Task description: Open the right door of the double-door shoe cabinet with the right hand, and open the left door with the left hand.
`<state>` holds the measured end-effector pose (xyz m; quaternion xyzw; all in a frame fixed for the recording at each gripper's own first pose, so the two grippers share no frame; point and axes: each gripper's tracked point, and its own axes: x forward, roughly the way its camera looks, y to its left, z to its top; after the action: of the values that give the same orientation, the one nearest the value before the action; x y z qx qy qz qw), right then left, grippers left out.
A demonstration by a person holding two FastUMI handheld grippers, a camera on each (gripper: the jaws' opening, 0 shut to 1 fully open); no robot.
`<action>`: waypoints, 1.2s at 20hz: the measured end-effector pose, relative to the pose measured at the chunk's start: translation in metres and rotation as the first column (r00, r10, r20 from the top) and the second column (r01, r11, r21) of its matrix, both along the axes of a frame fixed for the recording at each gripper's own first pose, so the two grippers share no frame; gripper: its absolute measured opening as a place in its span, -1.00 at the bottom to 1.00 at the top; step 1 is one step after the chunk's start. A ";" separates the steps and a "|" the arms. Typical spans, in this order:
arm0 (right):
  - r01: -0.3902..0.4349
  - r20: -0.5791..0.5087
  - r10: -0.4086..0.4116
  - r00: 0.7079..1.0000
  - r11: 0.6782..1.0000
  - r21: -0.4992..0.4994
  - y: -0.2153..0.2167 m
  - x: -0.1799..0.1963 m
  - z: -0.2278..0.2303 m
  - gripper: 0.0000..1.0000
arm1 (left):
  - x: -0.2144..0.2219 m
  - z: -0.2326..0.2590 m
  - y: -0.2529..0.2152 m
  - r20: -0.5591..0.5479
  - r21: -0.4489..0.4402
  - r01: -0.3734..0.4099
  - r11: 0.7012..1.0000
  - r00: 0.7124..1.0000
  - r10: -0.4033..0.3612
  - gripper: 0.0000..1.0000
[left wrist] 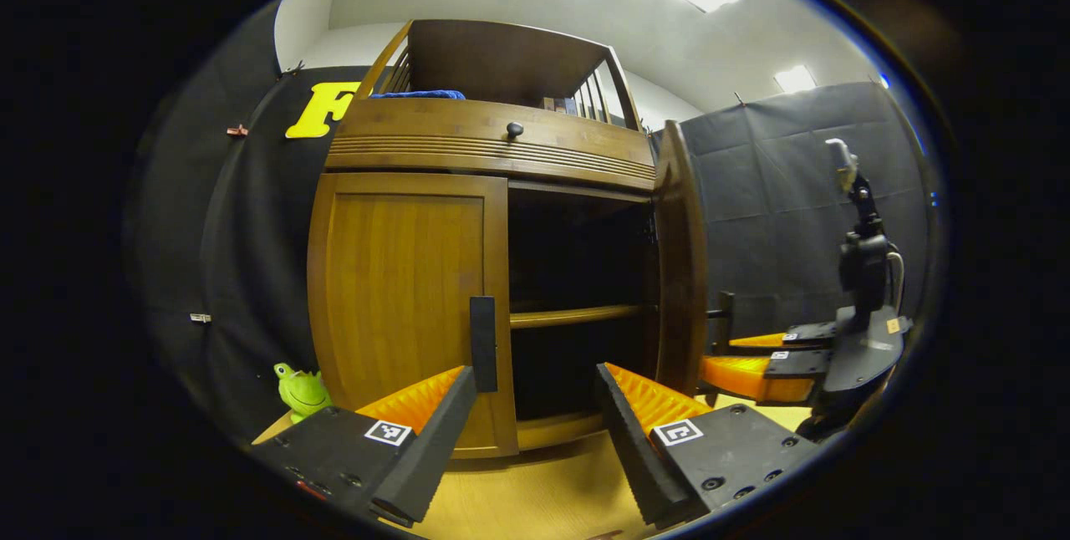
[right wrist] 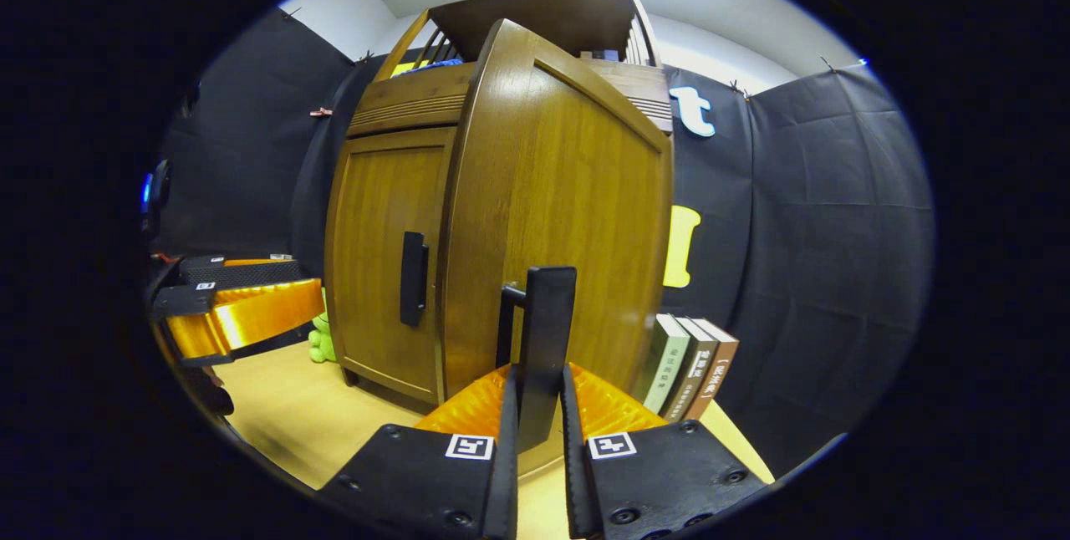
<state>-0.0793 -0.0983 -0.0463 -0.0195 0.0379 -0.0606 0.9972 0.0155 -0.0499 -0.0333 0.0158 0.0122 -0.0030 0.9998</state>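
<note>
Pinching the black bar handle (right wrist: pixel 539 331) of the swung-out right brown wooden door (right wrist: pixel 568 214), the right gripper (right wrist: pixel 535 415) has done its step, so next the left gripper (left wrist: pixel 535 406), fingers spread wide, must close on the shut left door's black bar handle (left wrist: pixel 482 343).

Very little here can actually be read. Three upright books (right wrist: pixel 690 366) stand just beside the open wooden cabinet door, one with a pale green spine, one dark, one brown; each spine carries light printed characters, too small and blurred to make out. Small square black-and-white coded markers (left wrist: pixel 389 431) sit on the flat dark bodies of the two hand-held tools, patterns rather than words. The brown wooden shoe cabinet (left wrist: pixel 401 298) itself bears no lettering, number or brand that I can see.
</note>
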 end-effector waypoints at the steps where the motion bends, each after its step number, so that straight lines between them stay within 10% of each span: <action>1: 0.012 -0.003 -0.012 1.000 1.000 0.002 -0.007 -0.006 0.000 -0.46 | 0.005 0.001 -0.002 0.004 -0.001 -0.004 1.000 1.000 0.004 0.75; 8: 0.174 -0.002 -0.174 0.985 0.985 -0.018 -0.082 -0.038 0.003 -0.60 | 0.040 -0.005 0.008 0.015 -0.012 -0.104 0.995 0.994 0.104 0.78; 24: 0.172 -0.004 -0.172 0.985 0.982 0.076 -0.164 -0.082 -0.001 -0.64 | 0.135 -0.044 0.057 -0.019 0.001 -0.316 0.949 0.949 0.316 0.75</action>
<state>-0.1610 -0.2619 -0.0473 0.0218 0.0405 -0.1451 0.9883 0.1501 0.0069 -0.0772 0.0127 0.0239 0.1567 0.9873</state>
